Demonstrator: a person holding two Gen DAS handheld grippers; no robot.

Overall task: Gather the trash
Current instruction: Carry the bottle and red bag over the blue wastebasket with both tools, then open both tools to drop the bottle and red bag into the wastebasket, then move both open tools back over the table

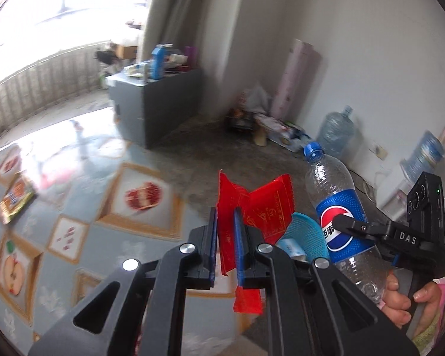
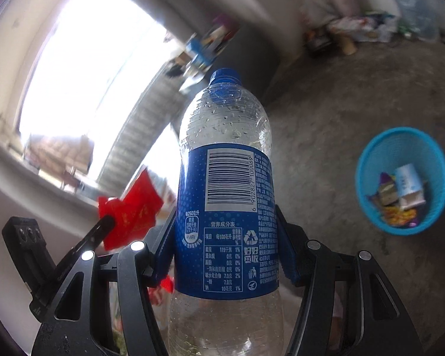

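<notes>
Right now the left gripper pinches a red wrapper, and the right gripper clamps an empty bottle by its label, cap pointing away along the fingers. Seen from the right wrist, the blue bin sits on the floor at about three o'clock, so I'd judge the bottle hand nearer.
</notes>
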